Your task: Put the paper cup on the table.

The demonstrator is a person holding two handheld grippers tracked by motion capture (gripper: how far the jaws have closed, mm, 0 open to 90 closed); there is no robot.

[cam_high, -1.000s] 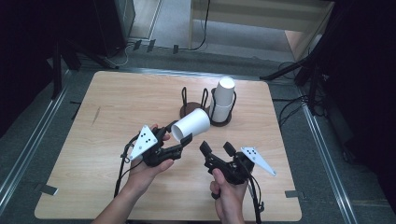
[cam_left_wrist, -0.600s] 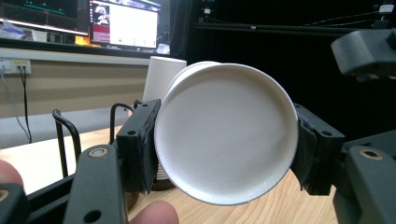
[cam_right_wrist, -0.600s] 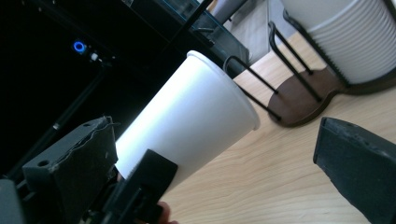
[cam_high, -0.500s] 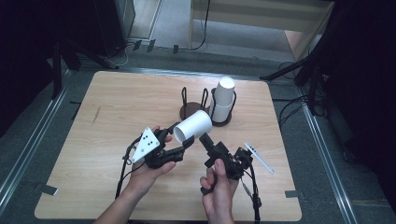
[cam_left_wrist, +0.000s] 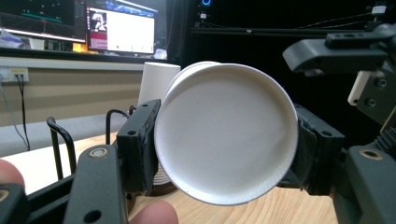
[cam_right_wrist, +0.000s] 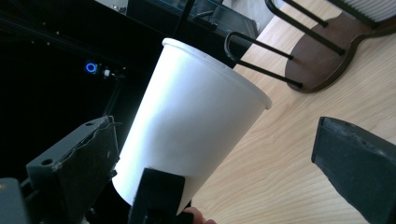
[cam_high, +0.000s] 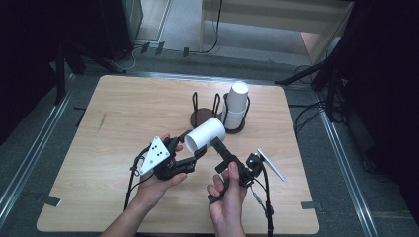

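Note:
A white paper cup (cam_high: 205, 134) lies on its side above the table, mouth toward the far right. My left gripper (cam_high: 192, 146) is shut on its base; in the left gripper view both pads (cam_left_wrist: 140, 144) press the round bottom (cam_left_wrist: 226, 140). My right gripper (cam_high: 225, 152) is beside the cup's mouth end. It is open, and its jaws have just been opening a little wider. In the right gripper view the cup's side (cam_right_wrist: 187, 126) lies partly between those jaws (cam_right_wrist: 257, 184), over the left one and well clear of the right one.
A dark wire cup rack (cam_high: 205, 116) stands behind the held cup, with an upside-down stack of white cups (cam_high: 236, 106) in its right holder. The wooden table (cam_high: 118, 118) ends close below both hands. Cables trail from both grippers.
My right gripper has moved left and forward to the cup's mouth end, and the hand has rolled over. The left gripper and its cup have stayed put.

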